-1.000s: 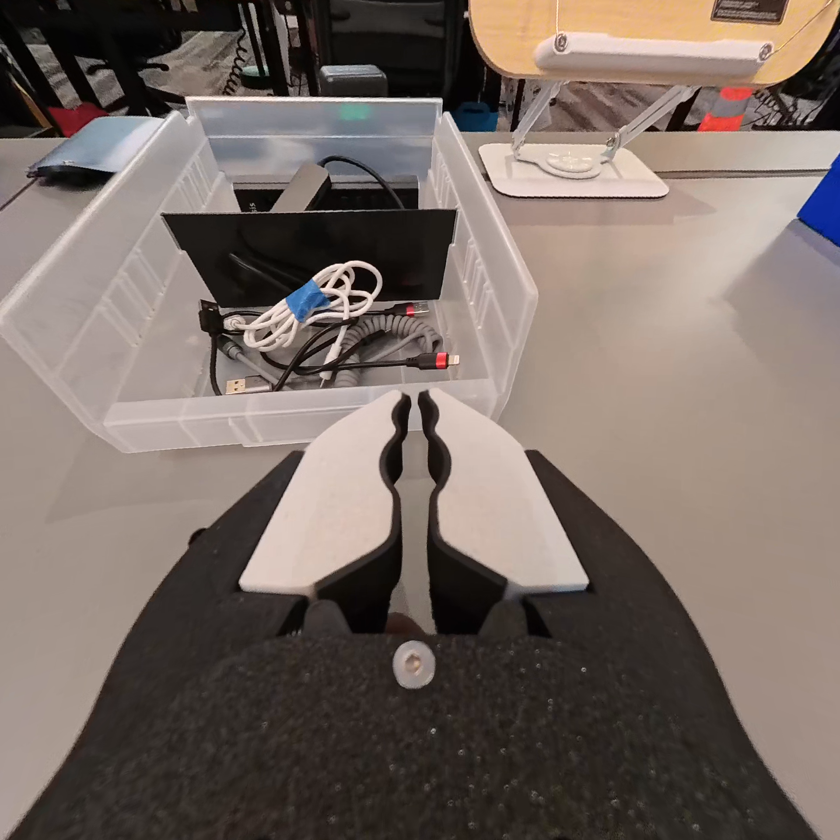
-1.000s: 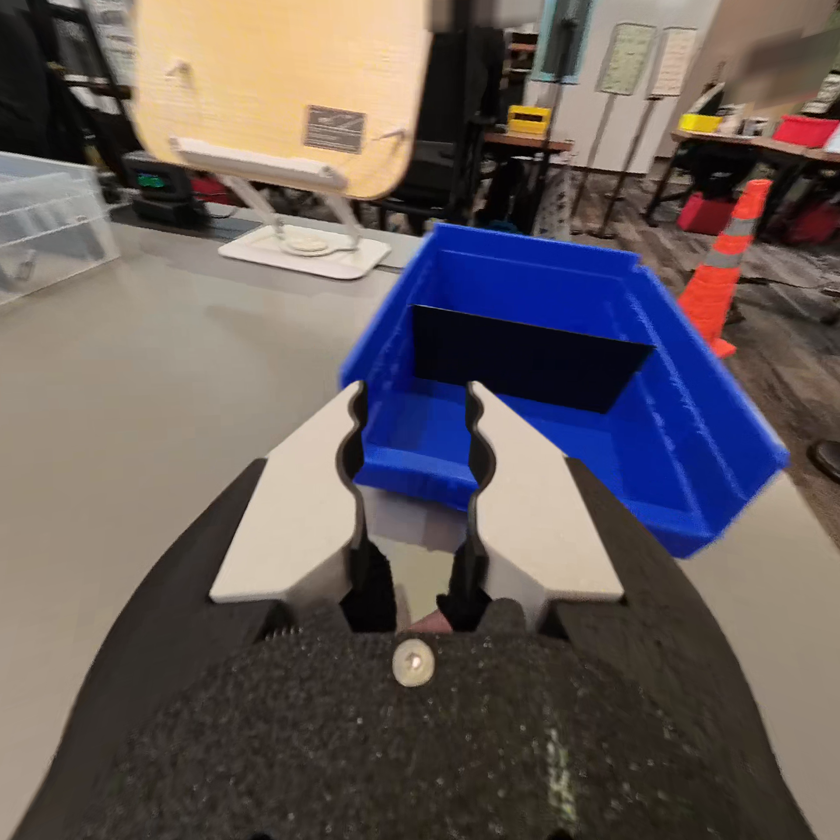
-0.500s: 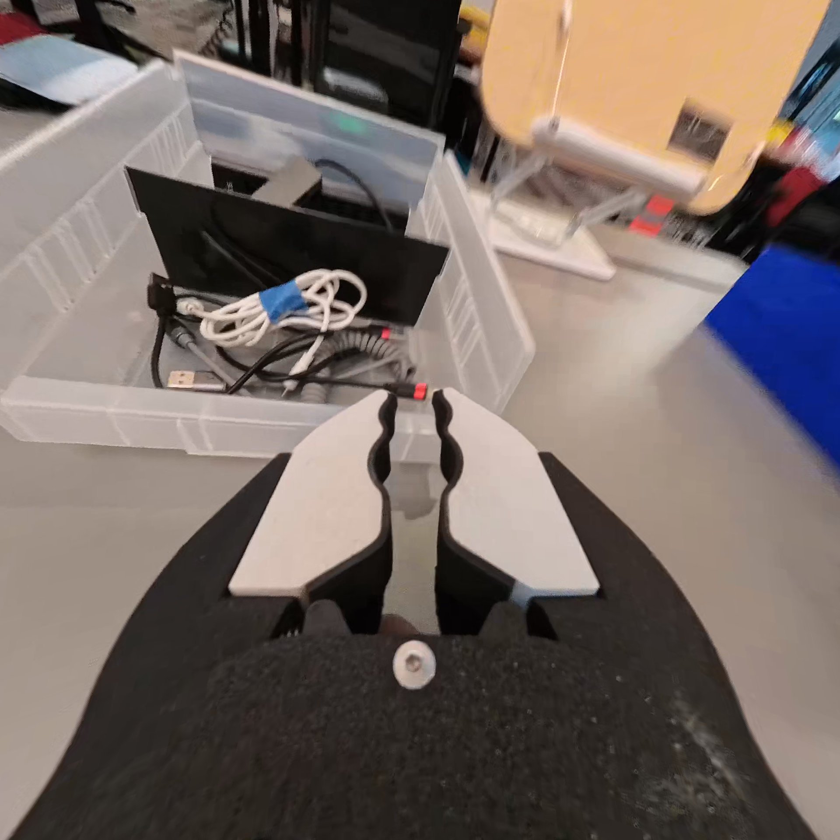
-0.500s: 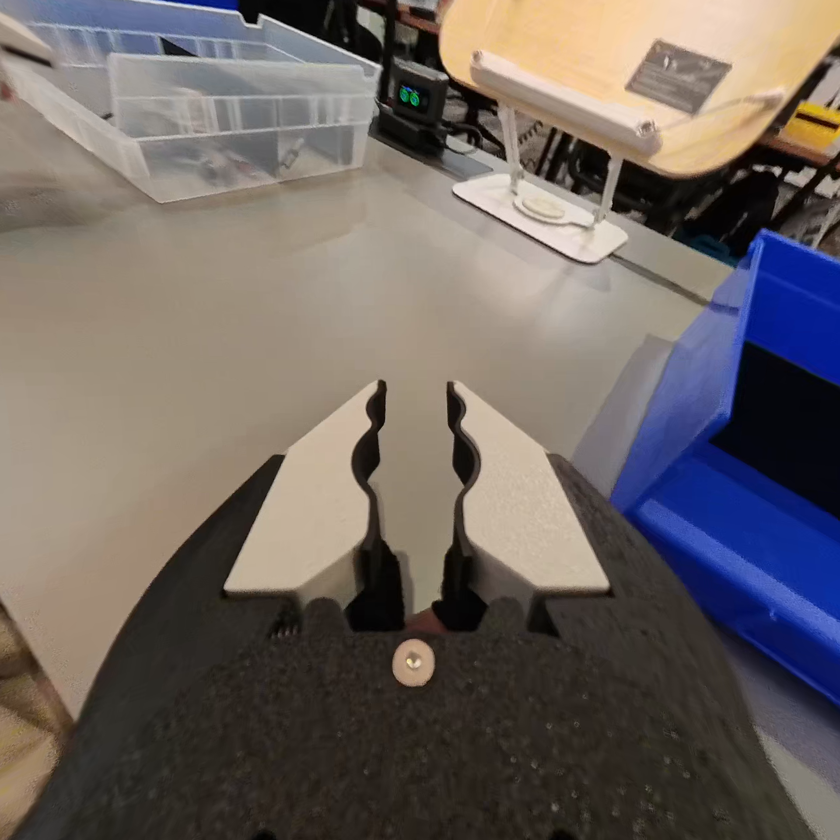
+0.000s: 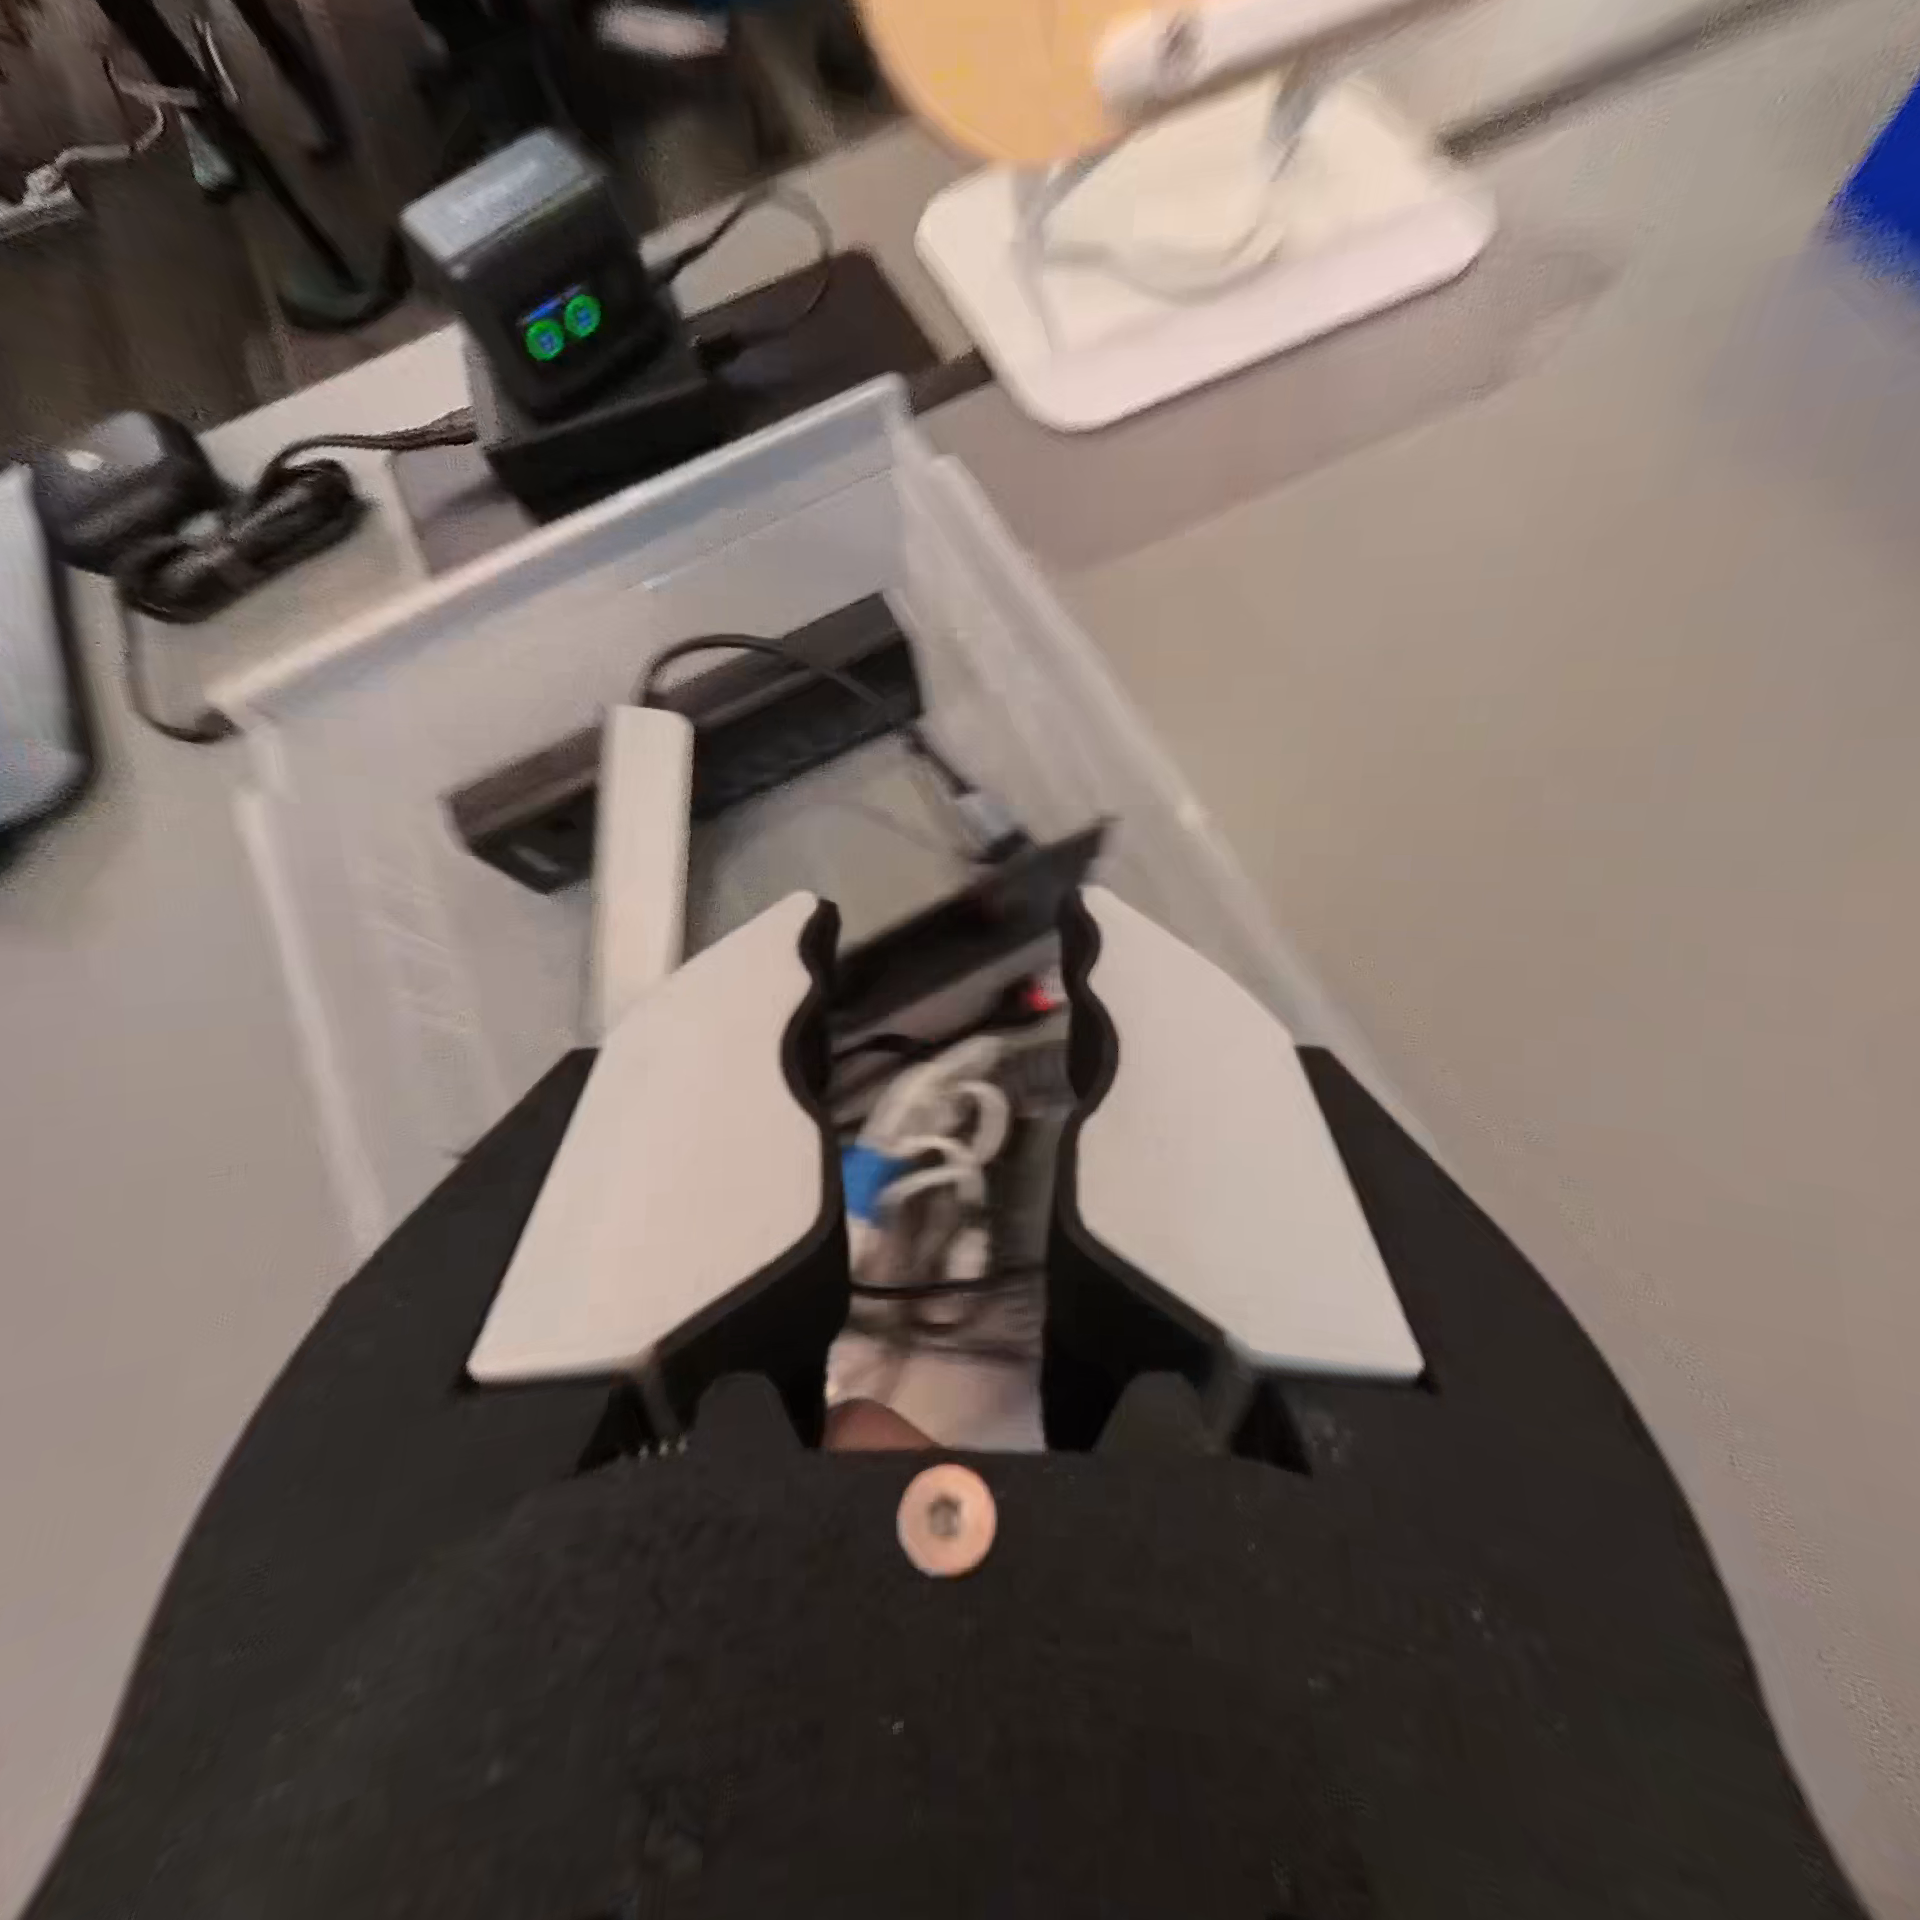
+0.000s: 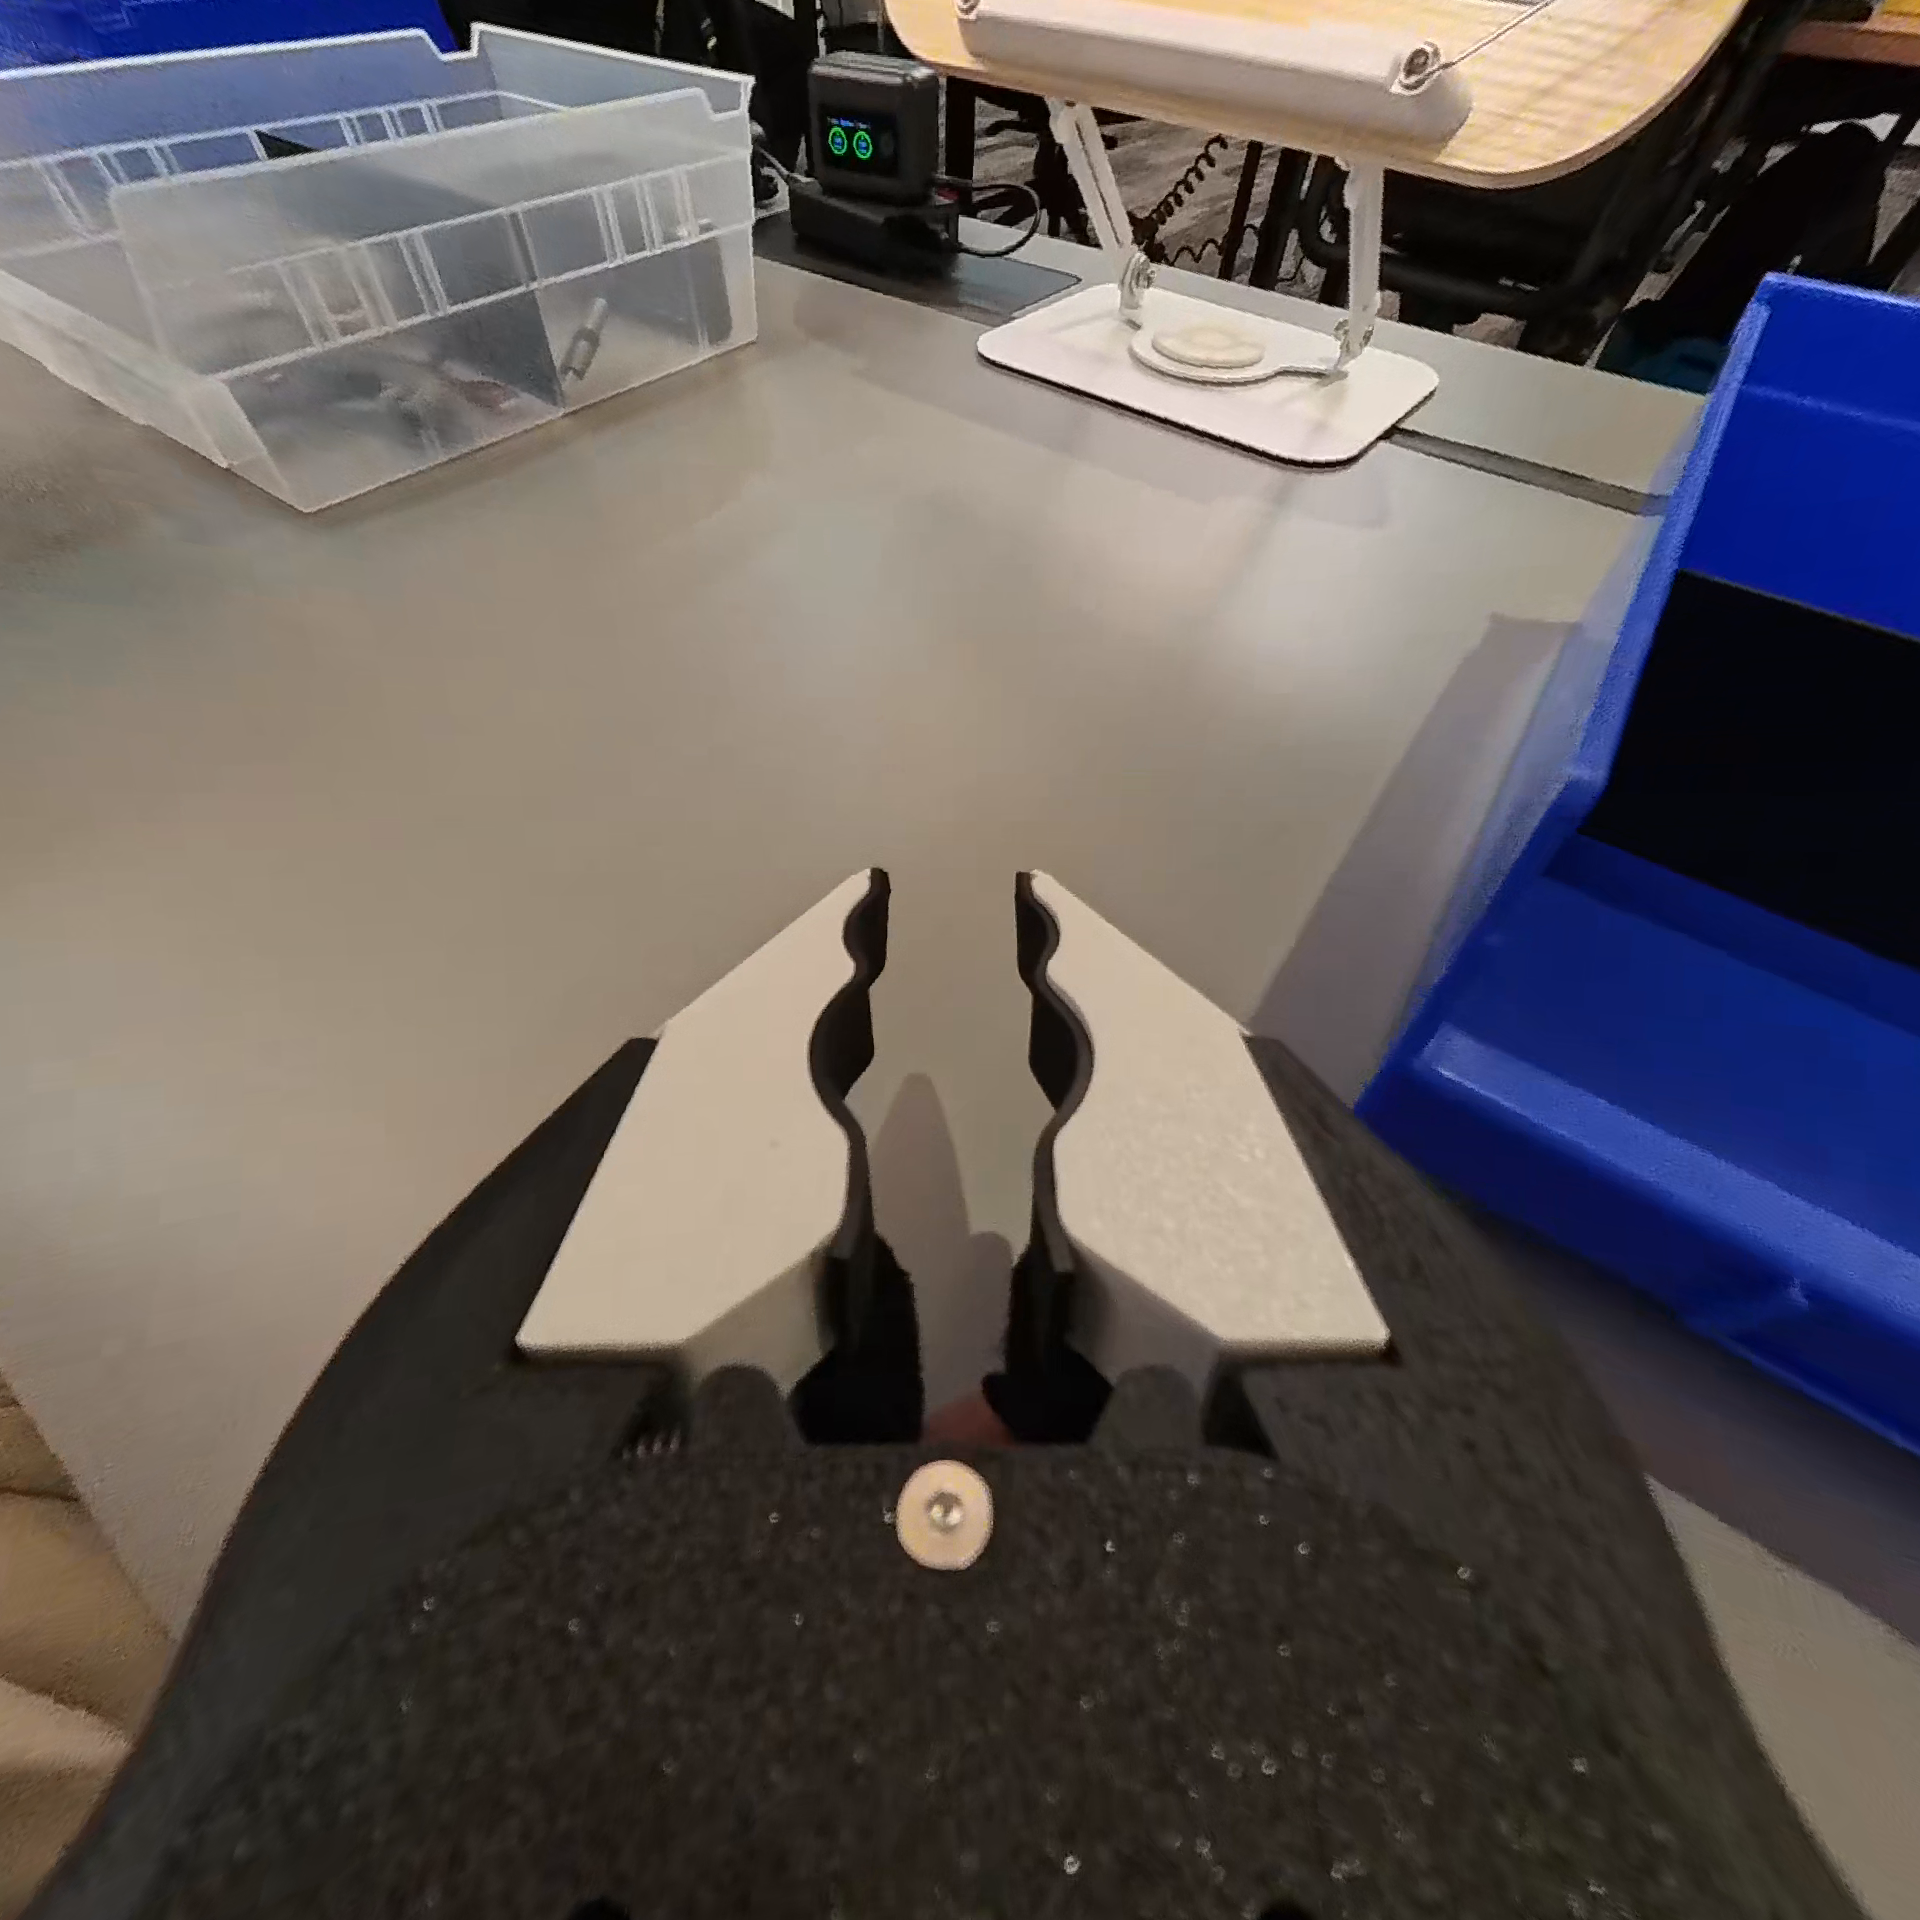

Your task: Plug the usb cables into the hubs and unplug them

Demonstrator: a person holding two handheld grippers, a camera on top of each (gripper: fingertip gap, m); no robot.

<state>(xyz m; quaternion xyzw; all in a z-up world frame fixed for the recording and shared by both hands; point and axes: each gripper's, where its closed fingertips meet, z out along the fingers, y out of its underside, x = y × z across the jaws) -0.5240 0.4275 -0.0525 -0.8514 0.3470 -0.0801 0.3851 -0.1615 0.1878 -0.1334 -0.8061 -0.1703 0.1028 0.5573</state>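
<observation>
Currently, in the left wrist view, our left gripper (image 5: 940, 935) hangs over the clear bin (image 5: 582, 582), jaws apart and empty. White bundled cable (image 5: 935, 1127) lies in the near compartment; dark hub (image 5: 727, 748) sits beyond the divider (image 5: 977, 914). We should descend straight and pinch one connector, not the tangle.

Right wrist view: right gripper (image 6: 951, 888) over bare table (image 6: 623, 675), jaws slightly parted, holding nothing, blue bin (image 6: 1662, 1039) at right.

Translucent plastic bin (image 6: 436, 301); smooth matt table (image 6: 623, 727); glossy blue bin (image 6: 1662, 1091).
</observation>
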